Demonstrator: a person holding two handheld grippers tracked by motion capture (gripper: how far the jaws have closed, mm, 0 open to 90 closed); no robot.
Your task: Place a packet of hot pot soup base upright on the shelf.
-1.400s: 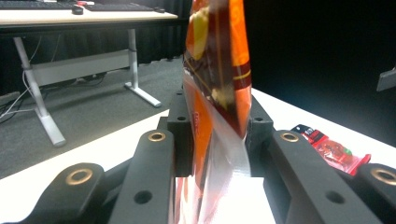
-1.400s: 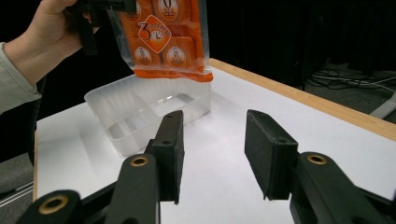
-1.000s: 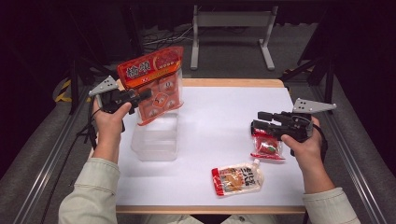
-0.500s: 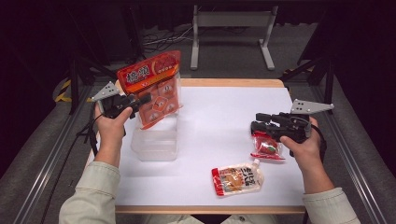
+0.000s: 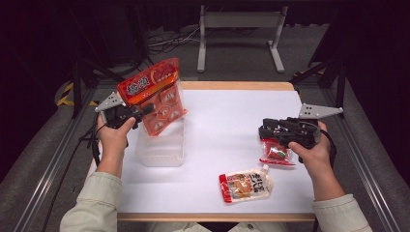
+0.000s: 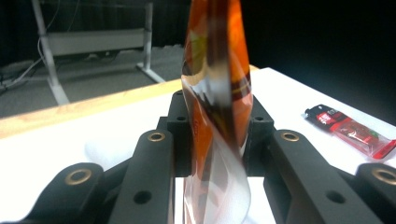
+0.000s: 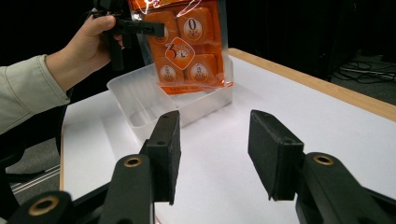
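Over bin: we lower the orange plastic snack bag (image 5: 155,99) squarely into the clear plastic container (image 5: 162,150).
Left gripper (image 5: 140,114): clenched on bag (release late).
Right gripper (image 7: 212,151): jaws apart, empty.

White table (image 5: 227,121), clear tub (image 5: 162,147), two pouches (image 5: 245,185)

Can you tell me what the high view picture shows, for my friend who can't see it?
A person's left gripper holds an orange snack bag above a clear plastic tub on a white table. The right gripper rests with open jaws above a small red packet, and a pouch with a spout lies near the front edge.
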